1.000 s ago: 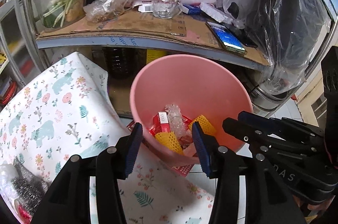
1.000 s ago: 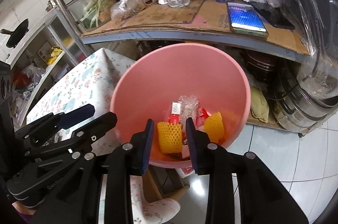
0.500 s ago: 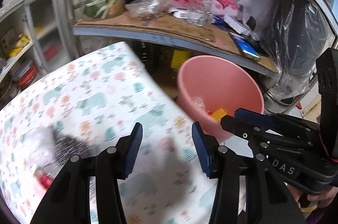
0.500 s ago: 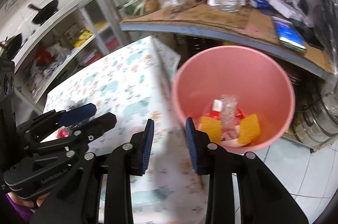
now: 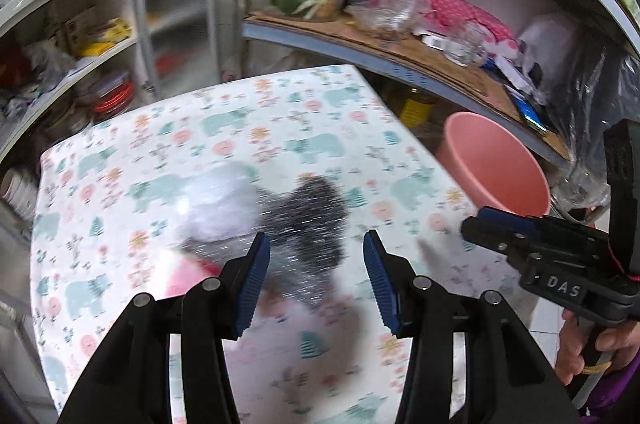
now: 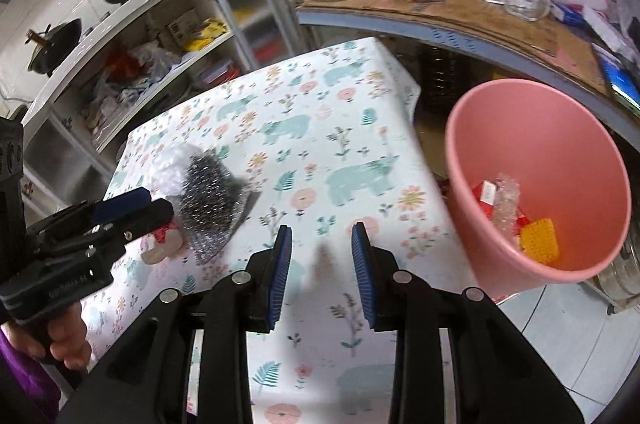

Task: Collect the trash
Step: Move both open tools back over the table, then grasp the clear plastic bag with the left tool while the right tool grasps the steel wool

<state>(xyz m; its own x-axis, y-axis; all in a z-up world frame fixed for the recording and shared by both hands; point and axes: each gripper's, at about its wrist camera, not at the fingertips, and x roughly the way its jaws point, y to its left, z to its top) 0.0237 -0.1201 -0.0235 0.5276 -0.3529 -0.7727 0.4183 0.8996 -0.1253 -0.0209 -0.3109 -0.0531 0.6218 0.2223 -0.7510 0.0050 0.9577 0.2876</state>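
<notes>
Both grippers have swung away from the pink bin (image 6: pixel 536 179) and now point over the table (image 6: pixel 320 143) with its bear-and-flower cloth. A second ago the bin filled both views; now it sits off to the right of the table's edge, with red wrappers, crinkled clear plastic and a yellow foam net (image 6: pixel 538 238) lying at its bottom.

The left gripper (image 5: pixel 316 278) hovers above the remaining trash, its blue-padded jaws spread apart with nothing between them. Just ahead of its fingertips lies a dark steel-wool scourer (image 5: pixel 308 216) in a clear bag (image 5: pixel 218 199), blurred by motion in the left wrist view. In the right wrist view the scourer (image 6: pixel 208 195) rests on the cloth, with a small pale and red item (image 6: pixel 164 244) touching its near side.

The right gripper (image 6: pixel 322 274) is also released and holds nothing, poised over bare cloth between the scourer and the bin.
</notes>
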